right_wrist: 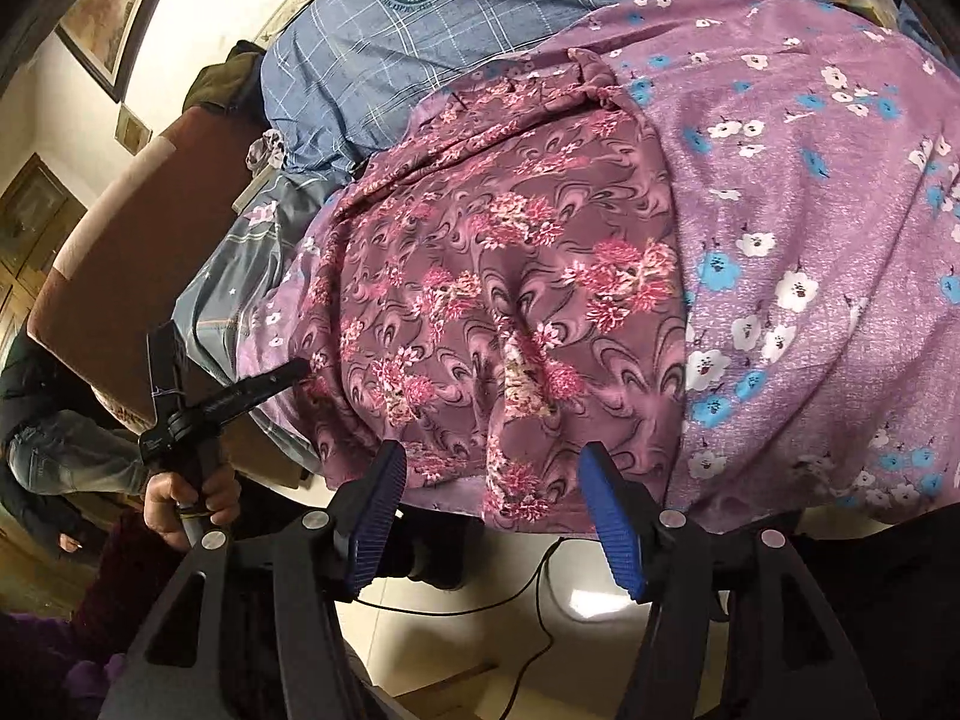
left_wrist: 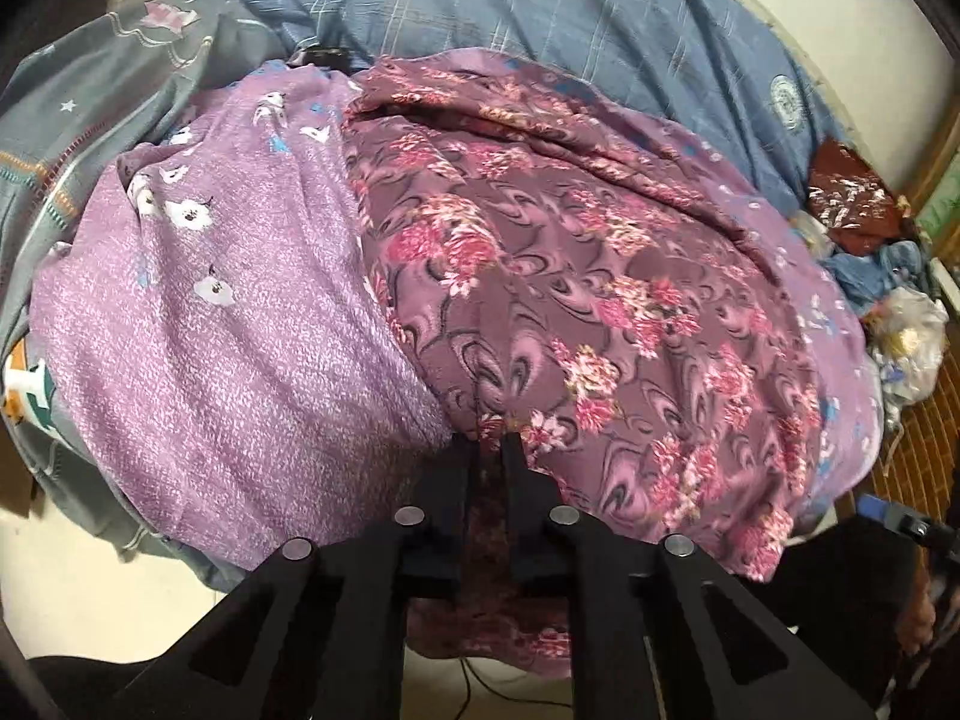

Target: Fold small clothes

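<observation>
Left tool (left_wrist: pixel 491 441): closed tight on the near edge of the maroon flowered garment (left_wrist: pixel 576 276) — cloth pinched between the two black fingers and running down the slot between them. Seen from the right wrist view as a dark arm reaching in from the left (right_wrist: pixel 282 381), tip at the garment's left border, gripped by a hand (right_wrist: pixel 186 501).

Right tool (right_wrist: pixel 492 462): jaws standing wide, blue ribbed pads (right_wrist: pixel 378 516) on either side of the garment's hanging hem; nothing pressed between them, pads clear of the cloth.

Maroon flowered garment (right_wrist: pixel 504 276): spread over the bed, pink blossoms on a swirled dark-purple ground, wrinkled toward the far end, near hem draped over the bed's edge.

Lilac blanket (left_wrist: pixel 228 324): under and beside the garment — speckled purple with white and blue flowers, reaching both sides of it (right_wrist: pixel 798 228).

Blue checked quilt (left_wrist: pixel 540 12): beyond the garment, round crest printed on it; also at the top of the right wrist view (right_wrist: pixel 408 18).

Grey patterned sheet (left_wrist: pixel 120 66): far left, partly under the lilac blanket.

Floor (right_wrist: pixel 528 618): pale tiles below the bed's edge, a thin black cable (right_wrist: pixel 540 576) trailing across.

Brown chair (right_wrist: pixel 132 240): left of the bed in the right wrist view.
</observation>
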`<state>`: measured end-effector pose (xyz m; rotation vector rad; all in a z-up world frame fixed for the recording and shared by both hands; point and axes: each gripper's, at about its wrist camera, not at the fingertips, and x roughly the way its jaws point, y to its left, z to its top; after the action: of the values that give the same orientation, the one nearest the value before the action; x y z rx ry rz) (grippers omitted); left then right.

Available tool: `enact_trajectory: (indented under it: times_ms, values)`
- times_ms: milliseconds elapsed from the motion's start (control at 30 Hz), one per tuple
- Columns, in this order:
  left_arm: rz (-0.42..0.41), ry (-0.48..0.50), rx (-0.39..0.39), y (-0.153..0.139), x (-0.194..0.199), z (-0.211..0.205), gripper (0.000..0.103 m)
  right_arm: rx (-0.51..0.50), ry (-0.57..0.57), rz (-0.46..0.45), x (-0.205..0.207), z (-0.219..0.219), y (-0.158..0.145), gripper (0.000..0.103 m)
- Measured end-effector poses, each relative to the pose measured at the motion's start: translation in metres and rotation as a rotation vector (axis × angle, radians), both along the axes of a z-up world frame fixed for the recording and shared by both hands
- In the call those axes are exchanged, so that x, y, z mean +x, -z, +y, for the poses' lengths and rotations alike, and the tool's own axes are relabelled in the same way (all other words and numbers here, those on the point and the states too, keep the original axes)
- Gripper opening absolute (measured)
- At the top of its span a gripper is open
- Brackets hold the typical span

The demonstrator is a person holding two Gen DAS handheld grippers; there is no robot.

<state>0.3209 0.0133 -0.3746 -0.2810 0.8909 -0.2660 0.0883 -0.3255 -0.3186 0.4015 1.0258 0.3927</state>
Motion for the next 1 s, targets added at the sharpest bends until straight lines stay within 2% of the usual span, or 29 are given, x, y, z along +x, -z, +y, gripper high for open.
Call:
enact_trajectory:
  times_ms: [100, 167, 200, 233, 267, 333, 500, 567, 600, 633, 667, 733, 800, 867, 1000]
  values:
    - [-0.021, -0.002, -0.104, -0.003, -0.008, 0.014, 0.007, 0.007, 0.005, 0.016, 0.001, 0.001, 0.006, 0.062]
    - [-0.033, 0.007, -0.098, -0.003, -0.014, 0.018, 0.011, 0.019, 0.003, 0.022, 0.002, 0.002, 0.009, 0.062]
    - [-0.019, 0.001, -0.081, -0.001, -0.014, 0.018, 0.026, 0.023, 0.0, 0.025, 0.001, 0.003, 0.009, 0.062]
    - [0.003, -0.016, -0.065, 0.002, -0.014, 0.021, 0.052, 0.024, -0.005, 0.028, 0.001, 0.004, 0.01, 0.062]
    - [0.026, -0.04, -0.053, 0.006, -0.014, 0.024, 0.062, 0.02, -0.006, 0.031, 0.001, 0.004, 0.011, 0.062]
    - [0.044, -0.053, -0.049, 0.011, -0.015, 0.023, 0.065, 0.015, 0.006, 0.04, 0.001, 0.002, 0.013, 0.062]
    - [0.183, -0.004, 0.013, 0.04, -0.01, 0.006, 0.063, 0.003, 0.086, 0.087, 0.002, -0.011, 0.026, 0.067]
    - [0.222, 0.003, 0.027, 0.049, -0.006, 0.004, 0.057, 0.013, 0.122, 0.12, 0.002, -0.014, 0.035, 0.07]
    - [0.23, 0.005, 0.018, 0.052, -0.004, 0.004, 0.034, 0.026, 0.134, 0.134, 0.003, -0.016, 0.039, 0.072]
    - [0.238, 0.012, -0.003, 0.054, -0.002, 0.006, 0.017, 0.036, 0.145, 0.151, 0.003, -0.016, 0.043, 0.074]
    - [0.247, 0.026, -0.04, 0.056, -0.002, 0.007, 0.015, 0.028, 0.152, 0.167, 0.005, -0.015, 0.047, 0.075]
    - [0.228, 0.038, -0.036, 0.054, -0.003, 0.006, 0.008, -0.001, 0.177, 0.198, 0.008, -0.017, 0.056, 0.076]
    - [0.212, 0.052, -0.032, 0.052, -0.003, 0.006, 0.007, 0.008, 0.217, 0.233, 0.012, -0.024, 0.067, 0.076]
    - [0.204, 0.054, -0.06, 0.051, -0.003, 0.005, 0.006, 0.018, 0.248, 0.256, 0.017, -0.029, 0.078, 0.077]
    - [0.185, 0.072, -0.11, 0.046, -0.006, 0.011, 0.009, 0.023, 0.249, 0.254, 0.028, -0.024, 0.093, 0.077]
